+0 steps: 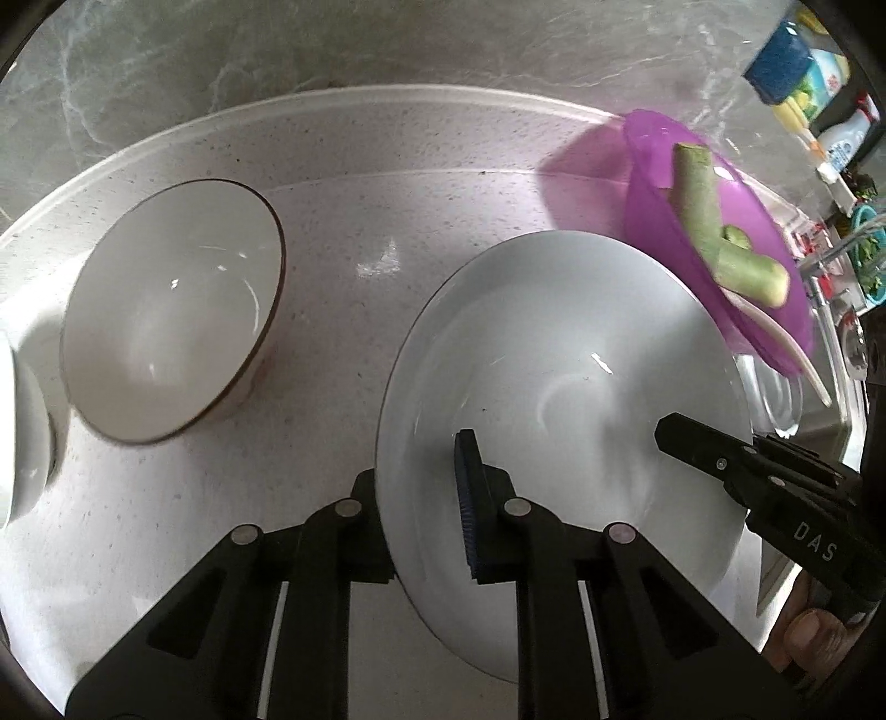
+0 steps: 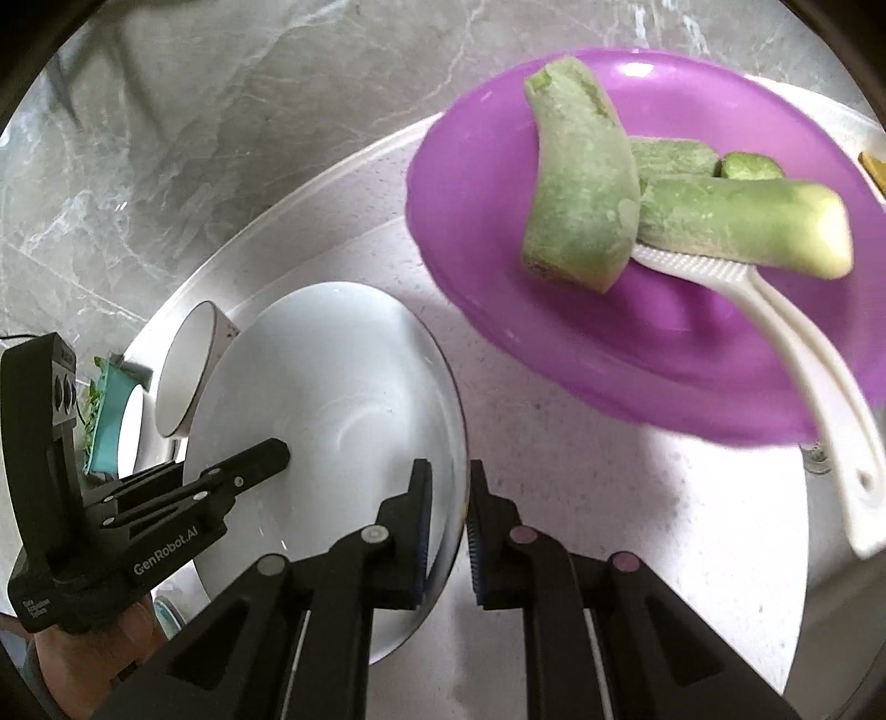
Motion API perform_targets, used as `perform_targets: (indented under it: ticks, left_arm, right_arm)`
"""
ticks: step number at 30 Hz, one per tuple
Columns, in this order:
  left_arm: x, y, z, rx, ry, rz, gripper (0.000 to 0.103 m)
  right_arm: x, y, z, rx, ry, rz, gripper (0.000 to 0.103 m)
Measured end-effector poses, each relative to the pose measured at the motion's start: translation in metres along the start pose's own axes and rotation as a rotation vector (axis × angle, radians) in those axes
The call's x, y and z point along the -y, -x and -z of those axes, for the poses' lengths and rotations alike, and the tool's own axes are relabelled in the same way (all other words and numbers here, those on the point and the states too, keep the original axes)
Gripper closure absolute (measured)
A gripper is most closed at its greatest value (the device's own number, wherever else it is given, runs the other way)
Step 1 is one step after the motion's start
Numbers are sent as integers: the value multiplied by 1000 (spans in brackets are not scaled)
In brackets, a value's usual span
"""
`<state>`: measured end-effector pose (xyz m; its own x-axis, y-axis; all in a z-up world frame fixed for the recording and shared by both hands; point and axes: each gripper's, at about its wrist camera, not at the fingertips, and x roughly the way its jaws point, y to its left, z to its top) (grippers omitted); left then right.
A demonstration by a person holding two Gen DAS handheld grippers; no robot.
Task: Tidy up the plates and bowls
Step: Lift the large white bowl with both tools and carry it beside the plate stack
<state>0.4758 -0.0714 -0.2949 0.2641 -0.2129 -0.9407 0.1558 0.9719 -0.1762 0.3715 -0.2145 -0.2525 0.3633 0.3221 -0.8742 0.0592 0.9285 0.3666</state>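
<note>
A large white plate [image 1: 554, 343] [image 2: 332, 376] is held tilted over a white speckled round tray [image 1: 387, 155] [image 2: 609, 498]. My left gripper [image 1: 421, 482] is shut on the plate's left rim, blue pad on the inside and the other finger behind the edge. My right gripper [image 2: 449, 471] is shut on the opposite rim, one finger on each side. Each gripper also shows in the other's view: the right gripper [image 1: 670, 429] and the left gripper [image 2: 277, 448]. A white bowl with a brown rim [image 1: 171, 310] [image 2: 188, 365] lies on the tray, left of the plate.
A purple plate [image 1: 648, 183] [image 2: 554, 343] behind the white plate carries green vegetable pieces [image 1: 698, 199] [image 2: 581, 183] and a white paddle [image 2: 803, 376]. Another white dish [image 1: 16, 432] sits at the far left. Grey marble counter [image 1: 277, 50] surrounds the tray; bottles [image 1: 819, 72] stand at the right.
</note>
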Motion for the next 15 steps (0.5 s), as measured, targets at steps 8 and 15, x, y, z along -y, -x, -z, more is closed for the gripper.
perform_targets:
  ticks: [8,15]
  left_arm:
    - [9,47,48,37,-10,26,88]
    - [16,78,112,59,-16,25,88]
  right_arm:
    - [-11,42,32,27,51,-6,89]
    - [-18,64,74,11,87,-12,89]
